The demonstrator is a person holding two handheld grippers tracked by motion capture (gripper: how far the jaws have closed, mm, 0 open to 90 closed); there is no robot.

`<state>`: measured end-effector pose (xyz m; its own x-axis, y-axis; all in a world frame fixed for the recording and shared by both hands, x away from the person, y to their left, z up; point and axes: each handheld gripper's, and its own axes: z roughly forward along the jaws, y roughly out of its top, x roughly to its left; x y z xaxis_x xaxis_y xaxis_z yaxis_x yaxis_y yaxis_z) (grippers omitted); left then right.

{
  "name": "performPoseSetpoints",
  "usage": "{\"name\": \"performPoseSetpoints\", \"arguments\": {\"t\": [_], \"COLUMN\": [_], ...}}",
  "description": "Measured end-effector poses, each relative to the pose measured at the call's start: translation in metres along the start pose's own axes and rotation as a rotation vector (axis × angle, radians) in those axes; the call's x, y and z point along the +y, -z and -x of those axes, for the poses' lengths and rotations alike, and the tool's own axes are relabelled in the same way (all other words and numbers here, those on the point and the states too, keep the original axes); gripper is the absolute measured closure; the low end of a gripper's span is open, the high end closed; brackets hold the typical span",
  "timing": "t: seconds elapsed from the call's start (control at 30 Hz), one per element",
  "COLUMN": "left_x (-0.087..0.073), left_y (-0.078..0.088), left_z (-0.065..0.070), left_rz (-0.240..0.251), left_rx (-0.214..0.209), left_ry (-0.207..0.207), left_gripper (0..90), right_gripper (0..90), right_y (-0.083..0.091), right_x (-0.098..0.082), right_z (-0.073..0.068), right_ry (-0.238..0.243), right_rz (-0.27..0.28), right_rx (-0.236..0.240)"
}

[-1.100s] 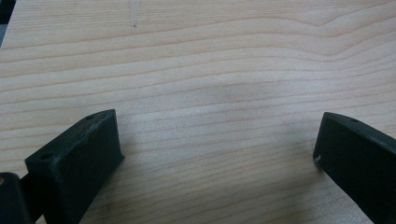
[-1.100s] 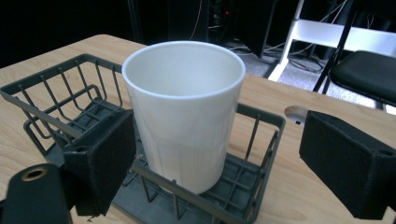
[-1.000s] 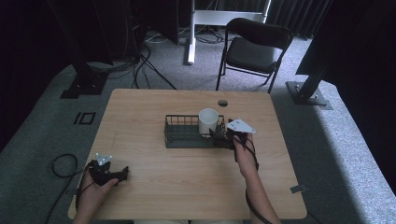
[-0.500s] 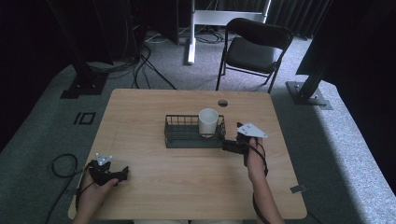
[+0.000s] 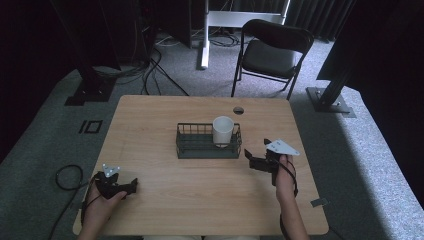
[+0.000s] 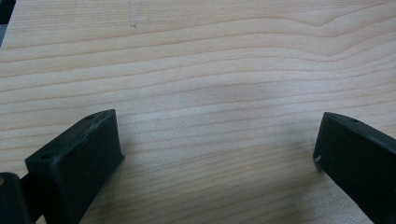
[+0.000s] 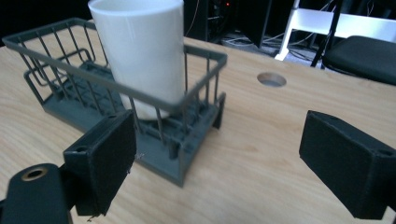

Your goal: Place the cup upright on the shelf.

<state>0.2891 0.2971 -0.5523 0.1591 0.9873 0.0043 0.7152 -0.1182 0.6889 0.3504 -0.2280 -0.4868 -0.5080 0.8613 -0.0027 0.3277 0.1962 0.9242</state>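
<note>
A white cup [image 5: 223,131] [image 7: 142,51] stands upright in the right end of a dark wire basket [image 5: 200,145] [image 7: 60,60] in the middle of the wooden table [image 5: 200,190]. My right gripper [image 5: 253,159] [image 7: 219,154] sits open just right of the basket, empty, with its jaws pointing toward the basket's corner. My left gripper [image 5: 131,186] [image 6: 217,149] rests open near the table's front left corner, over bare wood, holding nothing.
A round cable hole [image 5: 238,110] [image 7: 271,79] lies in the table behind the basket. A black folding chair [image 5: 270,52] stands beyond the far edge. Cables [image 5: 65,177] trail on the floor at the left.
My right gripper has drawn back from the basket, moving right and toward the front edge. The cup stays in the basket. The left gripper has not moved.
</note>
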Motion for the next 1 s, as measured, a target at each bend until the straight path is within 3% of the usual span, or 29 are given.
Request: {"name": "performPoseSetpoints", "arguments": {"t": [0.4, 0.8, 1.0], "left_x": [0.0, 0.0, 0.0], "left_y": [0.0, 0.0, 0.0], "left_z": [0.0, 0.0, 0.0], "left_rz": [0.0, 0.0, 0.0], "left_rx": [0.0, 0.0, 0.0], "left_ry": [0.0, 0.0, 0.0], "left_gripper": [1.1, 1.1, 1.1], "right_gripper": [10.8, 10.8, 10.8], "right_y": [0.011, 0.019, 0.025], "right_x": [-0.029, -0.055, -0.069], "right_z": [0.015, 0.025, 0.031], "right_ry": [-0.046, -0.047, -0.076], "right_rz": [-0.052, -0.124, -0.162], "right_rx": [-0.016, -0.063, -0.135]}}
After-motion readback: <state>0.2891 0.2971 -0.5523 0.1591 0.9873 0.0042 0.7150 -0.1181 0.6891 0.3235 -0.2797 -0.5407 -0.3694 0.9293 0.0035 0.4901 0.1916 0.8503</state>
